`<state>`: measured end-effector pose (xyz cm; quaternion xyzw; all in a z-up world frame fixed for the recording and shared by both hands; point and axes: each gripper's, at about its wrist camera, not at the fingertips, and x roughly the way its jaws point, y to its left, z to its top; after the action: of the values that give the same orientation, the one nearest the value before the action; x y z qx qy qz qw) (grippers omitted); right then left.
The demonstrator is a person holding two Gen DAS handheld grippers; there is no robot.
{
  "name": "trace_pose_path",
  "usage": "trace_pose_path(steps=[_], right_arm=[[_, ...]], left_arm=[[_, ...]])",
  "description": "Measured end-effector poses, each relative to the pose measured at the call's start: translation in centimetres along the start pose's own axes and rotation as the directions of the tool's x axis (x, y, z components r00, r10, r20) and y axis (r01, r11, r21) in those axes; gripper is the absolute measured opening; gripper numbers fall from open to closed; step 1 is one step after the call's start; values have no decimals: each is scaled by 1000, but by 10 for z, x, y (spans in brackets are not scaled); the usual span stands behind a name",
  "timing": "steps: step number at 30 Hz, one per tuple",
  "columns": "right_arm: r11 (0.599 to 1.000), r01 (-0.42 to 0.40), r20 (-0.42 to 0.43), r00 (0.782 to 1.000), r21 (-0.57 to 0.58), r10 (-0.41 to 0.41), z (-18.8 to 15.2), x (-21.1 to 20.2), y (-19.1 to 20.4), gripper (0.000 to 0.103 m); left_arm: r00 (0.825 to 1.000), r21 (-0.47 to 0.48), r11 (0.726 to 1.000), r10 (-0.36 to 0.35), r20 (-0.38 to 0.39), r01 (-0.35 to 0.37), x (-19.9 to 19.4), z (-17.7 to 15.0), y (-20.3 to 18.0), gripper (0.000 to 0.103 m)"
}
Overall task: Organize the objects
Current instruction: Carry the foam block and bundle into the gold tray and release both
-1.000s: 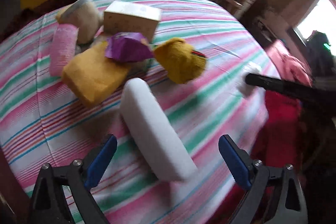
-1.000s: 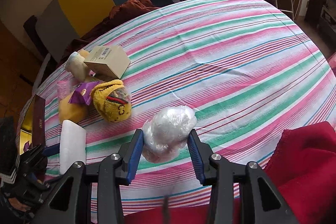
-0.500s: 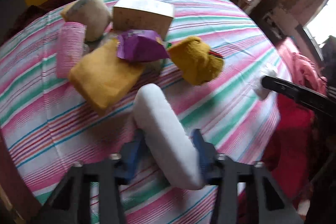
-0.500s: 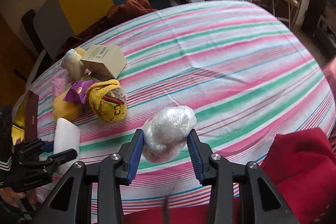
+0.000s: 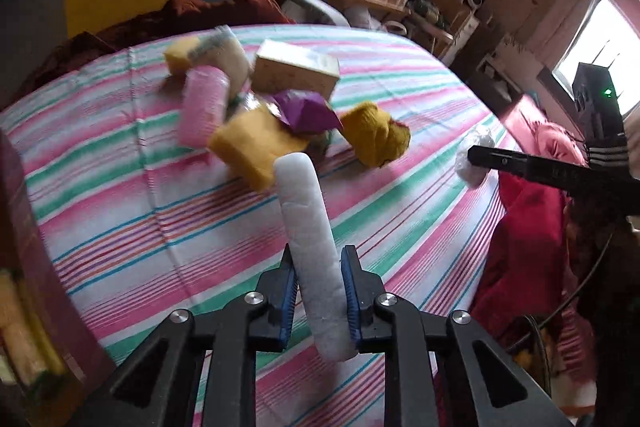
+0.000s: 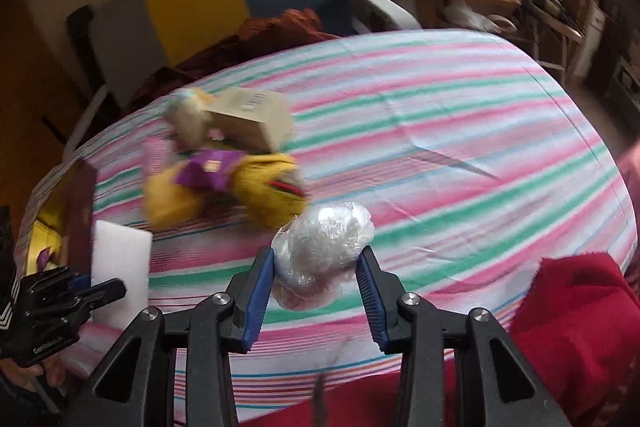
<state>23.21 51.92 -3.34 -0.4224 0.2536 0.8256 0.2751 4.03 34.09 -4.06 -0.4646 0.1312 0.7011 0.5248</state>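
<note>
left claw (image 5: 318,301) pinches the white foam block (image 5: 310,239) edgewise – right claw (image 6: 316,291) clamps the plastic-wrapped ball (image 6: 322,251), both lifted for sorting.

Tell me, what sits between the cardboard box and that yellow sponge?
A crumpled purple wrapper lies between the cardboard box and the yellow sponge, overlapping the sponge; clearest in the left wrist view.

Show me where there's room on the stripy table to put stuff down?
The striped cloth is bare to the right of the cardboard box and the yellow knit toy, out to the red cloth. It's crowded on the left, where the box, the toy, the purple wrapper and the pink roll pile together.
</note>
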Motion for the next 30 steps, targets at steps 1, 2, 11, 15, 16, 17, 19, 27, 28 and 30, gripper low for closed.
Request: trace_pose_path(steps=[1, 2, 11, 15, 16, 17, 19, 27, 28, 30], right_arm=[[1000, -18, 9, 1000, -22, 18, 2, -4, 14, 42], [999, -33, 16, 999, -38, 33, 3, -6, 25, 42], [949, -221, -2, 974, -225, 226, 17, -1, 156, 42], [907, -302, -42, 952, -292, 303, 16, 7, 216, 42], [895, -321, -56, 946, -309, 320, 15, 9, 233, 42], [883, -338, -69, 940, -326, 334, 15, 11, 249, 42], [864, -363, -91, 931, -348, 354, 14, 15, 276, 42], [803, -471, -148, 881, -366, 449, 24, 30, 377, 49], [796, -488, -155, 872, -359, 465, 25, 32, 385, 56], [792, -499, -171, 866, -351, 470, 23, 35, 398, 63]], left_arm=[[1000, -6, 1000, 0, 18, 0, -9, -2, 3, 21], [999, -13, 1000, 0, 33, 0, -15, -3, 7, 21], [973, -141, 987, 110, 204, -82, -105, -25, 70, 21], [947, -239, 961, 197, 253, -136, -136, -39, 114, 21], [938, -271, 950, 227, 264, -153, -146, -44, 128, 21], [929, -300, 939, 254, 269, -170, -153, -49, 139, 21], [915, -344, 918, 298, 271, -197, -161, -56, 159, 21], [835, -453, 822, 489, 253, -345, -186, -65, 236, 25], [824, -475, 803, 512, 241, -360, -188, -67, 245, 29], [817, -521, 776, 529, 228, -357, -193, -71, 264, 50]])
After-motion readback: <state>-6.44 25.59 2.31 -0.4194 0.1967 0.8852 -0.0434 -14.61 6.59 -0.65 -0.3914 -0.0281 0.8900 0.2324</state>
